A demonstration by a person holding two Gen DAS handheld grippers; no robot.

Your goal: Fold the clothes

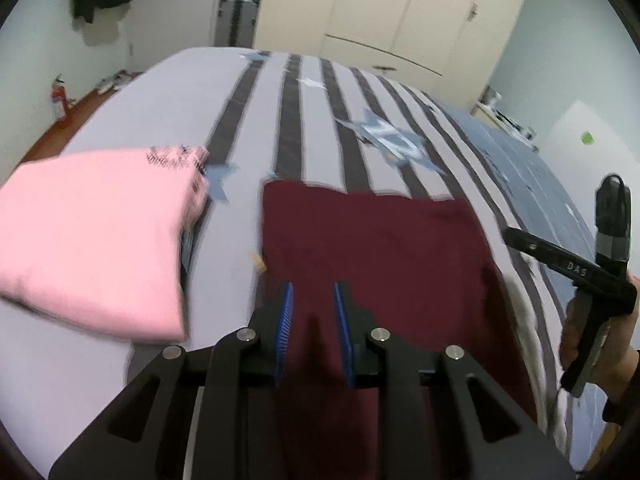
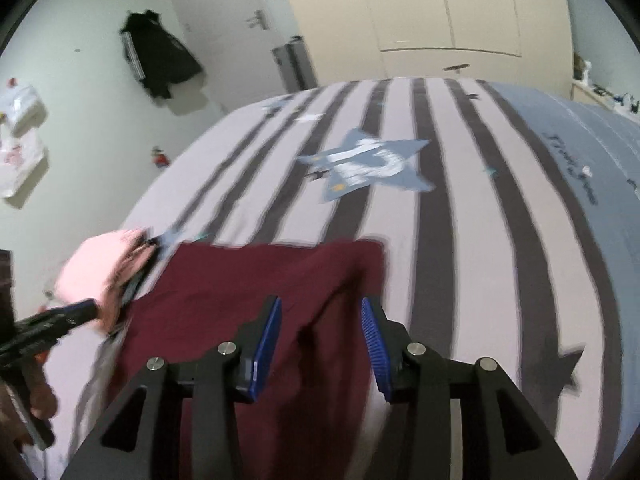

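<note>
Maroon cloth (image 1: 372,248) is lying flat on the striped bed (image 1: 168,112); both tools (image 1: 314,300) (image 2: 320,316) are hovering agape, gripping nothing.

Both grippers are the same build: matte black linkage arms with round silver pivot screws, and ribbed blue pads (image 1: 285,320) lining the inside of each finger. The right gripper (image 1: 560,264) has "DAS" printed in white along its black body.
</note>
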